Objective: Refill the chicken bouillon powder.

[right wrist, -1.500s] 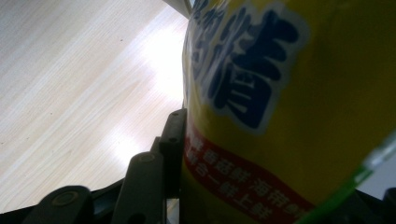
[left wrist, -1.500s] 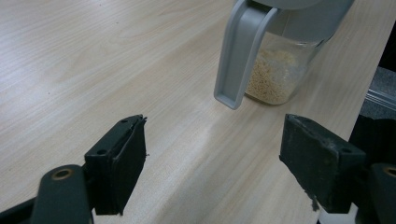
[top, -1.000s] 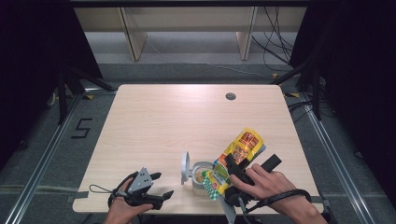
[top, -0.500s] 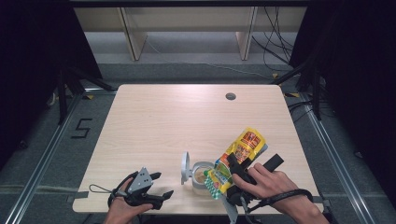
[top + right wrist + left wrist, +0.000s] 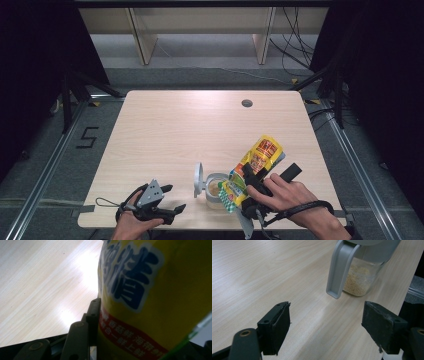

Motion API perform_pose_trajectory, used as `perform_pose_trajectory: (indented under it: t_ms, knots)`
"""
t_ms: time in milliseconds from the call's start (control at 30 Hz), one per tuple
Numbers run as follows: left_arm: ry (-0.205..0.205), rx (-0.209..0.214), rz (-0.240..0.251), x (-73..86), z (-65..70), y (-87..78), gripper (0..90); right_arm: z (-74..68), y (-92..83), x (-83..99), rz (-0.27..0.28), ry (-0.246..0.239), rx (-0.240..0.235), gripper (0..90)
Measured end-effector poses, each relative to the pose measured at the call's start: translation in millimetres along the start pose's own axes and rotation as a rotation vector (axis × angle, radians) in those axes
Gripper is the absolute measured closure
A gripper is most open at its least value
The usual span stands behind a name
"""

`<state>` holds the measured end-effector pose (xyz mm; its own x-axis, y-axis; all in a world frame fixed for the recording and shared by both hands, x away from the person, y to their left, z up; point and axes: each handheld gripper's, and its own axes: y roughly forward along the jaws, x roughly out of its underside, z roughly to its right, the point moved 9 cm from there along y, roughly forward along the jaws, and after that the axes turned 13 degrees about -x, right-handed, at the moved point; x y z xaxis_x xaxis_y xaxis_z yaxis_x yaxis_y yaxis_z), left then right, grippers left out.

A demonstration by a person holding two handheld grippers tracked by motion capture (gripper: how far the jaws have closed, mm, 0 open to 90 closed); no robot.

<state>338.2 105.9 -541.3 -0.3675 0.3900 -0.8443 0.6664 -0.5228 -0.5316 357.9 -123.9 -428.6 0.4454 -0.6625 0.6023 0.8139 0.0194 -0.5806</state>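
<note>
Item: yellow snack bag (image 5: 260, 156), clamped in the right gripper (image 5: 252, 187). The jaws pinch the bag across its lower body; in the right gripper view the left jaw lies flat against the yellow film (image 5: 150, 302). The bag is tilted, its mouth end down over the open jar and its far end raised toward the table's right side.

Markings on bag: large dark-blue characters outlined in white on yellow; beneath them a red band carrying a row of small pale characters. Both appear to be Chinese script, but the close, slanted view leaves them unread. From above, a red-and-orange panel on the upper face and a green patterned edge near the jar; no brand legible.

Item: clear jar (image 5: 216, 189) with a grey hinged lid (image 5: 198, 179) standing open, near the front edge of the wooden table (image 5: 190, 130). It holds a shallow layer of pale yellow grains (image 5: 357, 281).

Item: left gripper (image 5: 167, 200), jaws spread, holding nothing, resting at the front-left edge, apart from the jar and pointing toward it.
</note>
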Motion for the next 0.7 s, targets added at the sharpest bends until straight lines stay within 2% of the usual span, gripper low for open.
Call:
perform_pose_trajectory:
  t_ms: [33,67,133,167,200,367,700]
  knots:
    - [-0.001,0.0,0.001,-0.2,0.0,0.1,21.9,-0.9,1.2,-0.4,0.011,0.007,-0.005,63.1]
    - [0.0,0.002,-0.002,-0.1,0.0,-0.4,22.0,-0.1,1.0,0.1,0.002,0.002,0.006,63.1]
    - [0.001,0.004,0.0,-0.5,0.3,-1.0,22.0,0.0,0.7,0.9,-0.001,-0.005,-0.002,63.1]
    - [0.026,-0.006,-0.014,1.0,-2.8,-1.5,22.0,-0.6,1.1,0.4,0.008,0.002,-0.005,63.1]
    - [-0.007,0.003,-0.002,-0.5,0.1,-1.0,22.0,-0.4,0.9,0.7,0.002,0.001,-0.002,63.1]
    - [-0.002,0.003,0.002,-0.1,0.2,0.2,22.0,0.1,-0.6,0.4,0.003,-0.001,0.012,63.1]
    - [0.004,0.0,-0.009,1.0,-0.2,0.6,22.0,-0.1,0.5,0.4,0.006,-0.003,0.002,63.2]
